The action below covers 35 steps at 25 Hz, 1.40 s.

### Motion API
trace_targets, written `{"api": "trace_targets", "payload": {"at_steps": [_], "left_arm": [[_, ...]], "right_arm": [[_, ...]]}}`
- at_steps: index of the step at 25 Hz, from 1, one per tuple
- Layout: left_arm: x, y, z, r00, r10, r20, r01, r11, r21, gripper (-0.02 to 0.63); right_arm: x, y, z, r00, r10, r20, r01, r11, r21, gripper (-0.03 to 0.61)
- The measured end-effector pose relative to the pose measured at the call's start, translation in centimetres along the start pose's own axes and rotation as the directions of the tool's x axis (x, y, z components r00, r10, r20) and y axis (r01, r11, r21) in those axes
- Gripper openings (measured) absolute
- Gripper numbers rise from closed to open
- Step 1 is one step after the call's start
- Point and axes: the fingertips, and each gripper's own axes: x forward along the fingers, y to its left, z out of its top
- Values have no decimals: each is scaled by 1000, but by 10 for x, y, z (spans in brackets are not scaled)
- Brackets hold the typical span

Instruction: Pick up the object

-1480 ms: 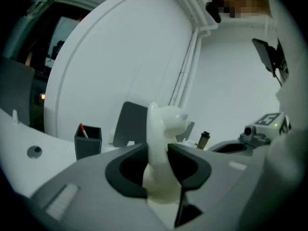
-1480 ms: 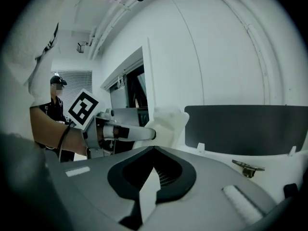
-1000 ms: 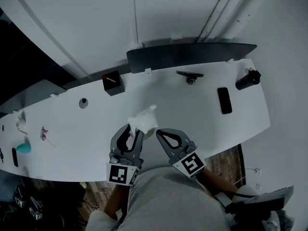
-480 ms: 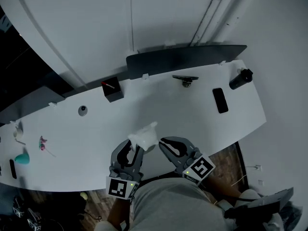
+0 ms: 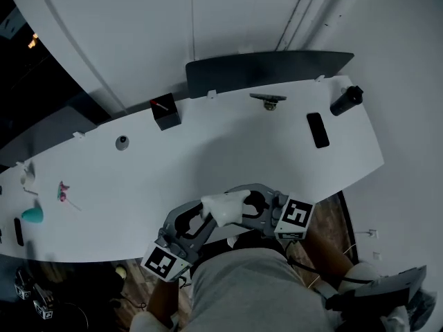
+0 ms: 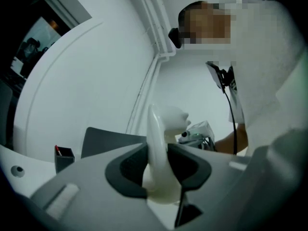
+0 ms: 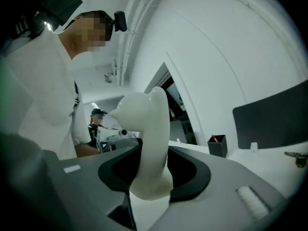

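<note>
Locate the white object (image 5: 223, 206) in the air over the near edge of the surface (image 5: 208, 154), clear of it and close to the person's grey shirt (image 5: 256, 289). Find it clamped from one side by the left gripper (image 5: 205, 217), jaws set partway apart. Confirm in the left gripper view: both pads of the left gripper (image 6: 158, 166) pressed against a thin upright section of the white object (image 6: 156, 138). Find the same white object also between the jaws of the right gripper (image 5: 243, 207), reaching in from the opposite side. Note in the right gripper view the jaws of the right gripper (image 7: 154, 172) opening, at a wide setting, with a thicker rounded part of the white object (image 7: 150, 129) filling the gap and both pads apparently touching it. Farther back on the surface, well apart from both grippers, note a black box (image 5: 165, 111) with a red-tipped stick inside, a small round fitting (image 5: 122, 142), a phone (image 5: 318, 129) lying flat, a black cylinder (image 5: 346, 100) near the right end and a teal item (image 5: 32, 215) at the far left. Along the back edge, note a dark panel (image 5: 270, 69).
</note>
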Motion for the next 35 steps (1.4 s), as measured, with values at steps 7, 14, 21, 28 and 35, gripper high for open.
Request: {"api": "trace_targets", "payload": {"at_steps": [7,14,21,28,35], "left_arm": [[13,-21,3,999,48,11,-49,996,69,127],[34,-58,-18,997,75,-15,-74,994,77,129],[50,-103,-26,996,91,-24,-88,991,96,129],[48,-149,-33,989,141,-44,-135,982,130,129],[31,-178,-42,979,194,-54,-186,974,132,129]], "right_arm": [[-23,5,5,999,38,23,-37,998,-47,152],[-68,11,-10,1000,12,3,-12,994,-109,151],[-111,27,-21,999,40,16,-36,981,-189,152],[-144,57,-29,994,106,20,-100,974,-203,152],[-157,86,-44,989,145,28,-138,974,-180,152]]}}
